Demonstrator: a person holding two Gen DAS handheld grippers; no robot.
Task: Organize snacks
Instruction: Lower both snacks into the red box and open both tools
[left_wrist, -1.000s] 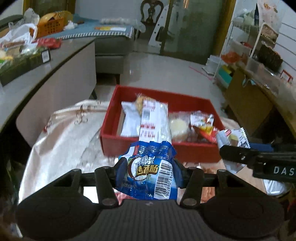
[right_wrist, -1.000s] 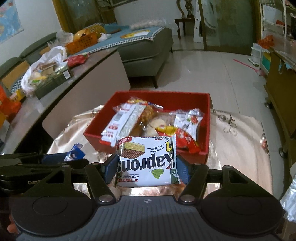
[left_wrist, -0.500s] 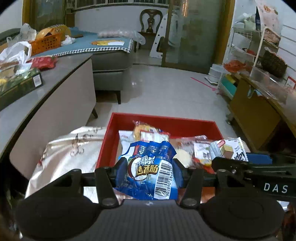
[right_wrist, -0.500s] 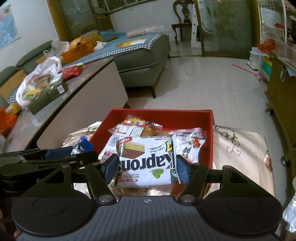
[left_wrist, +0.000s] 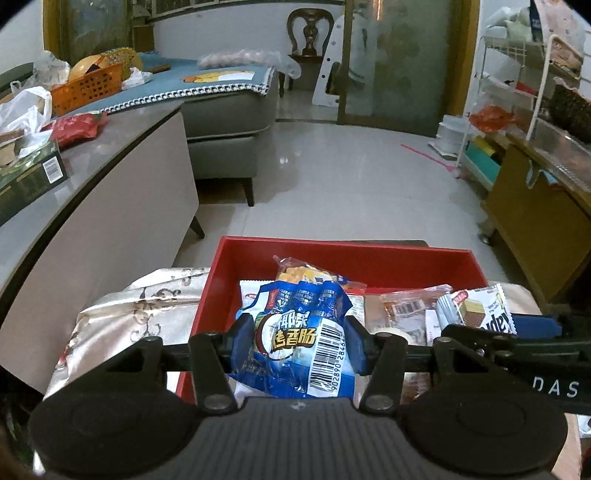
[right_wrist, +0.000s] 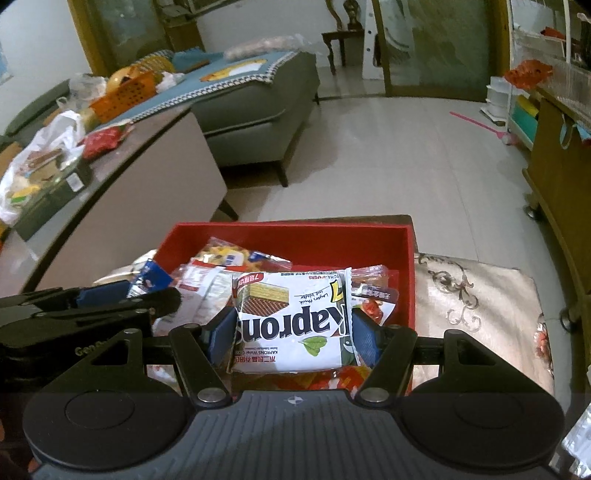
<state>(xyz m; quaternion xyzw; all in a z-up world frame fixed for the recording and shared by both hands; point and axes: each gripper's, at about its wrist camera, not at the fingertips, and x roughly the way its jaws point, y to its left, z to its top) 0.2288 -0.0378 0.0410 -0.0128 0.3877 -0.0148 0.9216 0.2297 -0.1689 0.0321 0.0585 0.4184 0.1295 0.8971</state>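
Note:
My left gripper (left_wrist: 300, 341) is shut on a blue sausage packet (left_wrist: 295, 347) and holds it over the near left part of the red box (left_wrist: 332, 254). My right gripper (right_wrist: 291, 336) is shut on a white Kaprons wafer packet (right_wrist: 291, 321) and holds it over the near right part of the red box (right_wrist: 295, 240). The box holds several snack packets. The wafer packet also shows in the left wrist view (left_wrist: 476, 310), and the left gripper in the right wrist view (right_wrist: 125, 295).
The box sits on a low table with a shiny patterned cloth (right_wrist: 480, 295). A grey counter (left_wrist: 92, 184) with bags and a dark carton stands on the left. A sofa (left_wrist: 229, 122) is behind, and a wooden cabinet (left_wrist: 535, 206) on the right.
Both grippers have moved forward with their packets, from in front of the red box to over its near part. Neither has opened.

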